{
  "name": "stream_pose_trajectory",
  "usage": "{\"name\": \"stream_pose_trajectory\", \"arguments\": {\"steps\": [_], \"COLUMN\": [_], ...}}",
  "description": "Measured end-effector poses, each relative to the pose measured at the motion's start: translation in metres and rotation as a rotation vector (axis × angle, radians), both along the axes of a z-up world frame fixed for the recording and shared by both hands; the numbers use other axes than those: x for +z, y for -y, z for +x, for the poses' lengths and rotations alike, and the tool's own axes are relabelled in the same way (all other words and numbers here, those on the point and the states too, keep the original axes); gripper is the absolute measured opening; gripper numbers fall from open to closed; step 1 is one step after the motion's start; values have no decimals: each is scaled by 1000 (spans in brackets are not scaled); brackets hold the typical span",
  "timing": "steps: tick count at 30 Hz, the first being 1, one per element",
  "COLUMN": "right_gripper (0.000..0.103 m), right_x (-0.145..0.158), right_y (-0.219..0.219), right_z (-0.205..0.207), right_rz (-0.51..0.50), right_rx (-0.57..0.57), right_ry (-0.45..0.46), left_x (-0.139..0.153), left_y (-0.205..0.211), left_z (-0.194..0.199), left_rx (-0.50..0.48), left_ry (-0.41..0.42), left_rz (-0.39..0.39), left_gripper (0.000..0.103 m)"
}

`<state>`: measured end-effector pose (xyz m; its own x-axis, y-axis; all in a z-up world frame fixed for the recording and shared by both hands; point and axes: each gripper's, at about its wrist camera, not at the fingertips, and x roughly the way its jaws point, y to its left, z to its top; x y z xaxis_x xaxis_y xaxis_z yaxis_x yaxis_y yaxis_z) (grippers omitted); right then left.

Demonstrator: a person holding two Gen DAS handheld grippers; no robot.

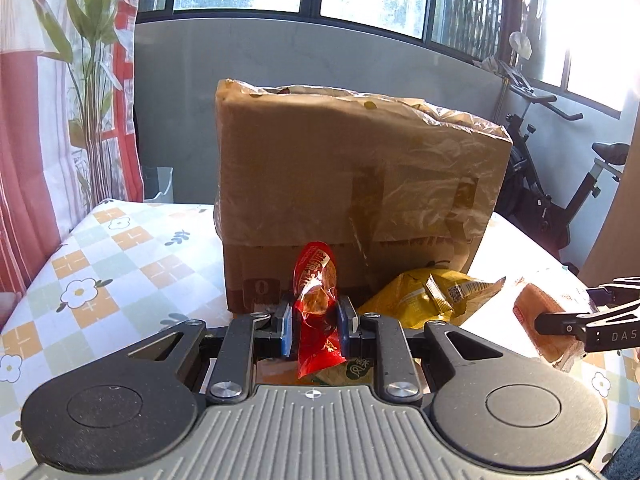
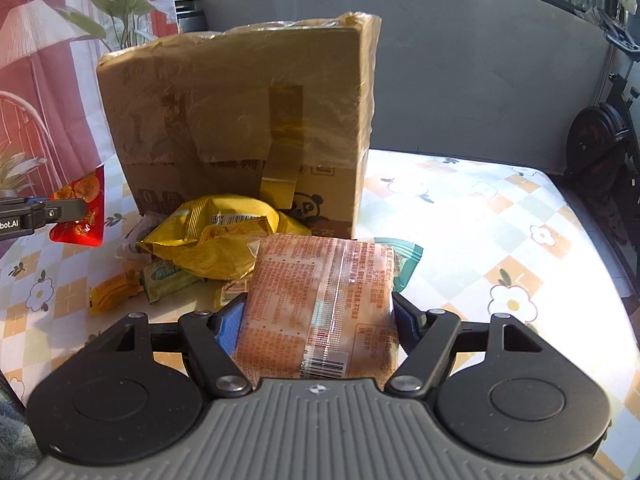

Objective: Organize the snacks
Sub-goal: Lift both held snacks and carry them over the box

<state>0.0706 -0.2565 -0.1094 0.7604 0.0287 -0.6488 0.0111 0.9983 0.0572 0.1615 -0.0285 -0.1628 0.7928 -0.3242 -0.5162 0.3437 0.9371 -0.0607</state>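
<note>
While pinching nearly shut, left gripper (image 1: 316, 322) clamping red snack packet (image 1: 316, 300); right gripper (image 2: 318, 320), about half open, gripping wrapped orange cake pack (image 2: 320, 304). Both hanging over tablecloth (image 2: 500, 220), before cardboard box (image 1: 352, 176), yellow bag (image 2: 224, 236) between.

"DAS" on right tool (image 1: 560, 326)

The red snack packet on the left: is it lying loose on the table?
No, the left tongs are shut on the red packet, which stands pinched between their blue pads in front of the cardboard box.
</note>
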Motion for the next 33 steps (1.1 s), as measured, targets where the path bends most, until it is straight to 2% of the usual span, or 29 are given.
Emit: {"name": "stream_pose_trajectory", "arguments": {"steps": [15, 22, 33], "right_gripper": [73, 73, 73], "right_x": [37, 58, 98], "right_y": [-2, 0, 11], "right_z": [-3, 2, 22], "right_rz": [10, 10, 24], "right_rx": [39, 47, 66], "right_ry": [117, 185, 290], "left_x": [26, 53, 87], "left_y": [5, 8, 25], "left_z": [-2, -5, 13], "left_rx": [-10, -34, -76], "left_ry": [71, 157, 225], "left_rz": [-23, -19, -57], "left_gripper": [23, 23, 23]}}
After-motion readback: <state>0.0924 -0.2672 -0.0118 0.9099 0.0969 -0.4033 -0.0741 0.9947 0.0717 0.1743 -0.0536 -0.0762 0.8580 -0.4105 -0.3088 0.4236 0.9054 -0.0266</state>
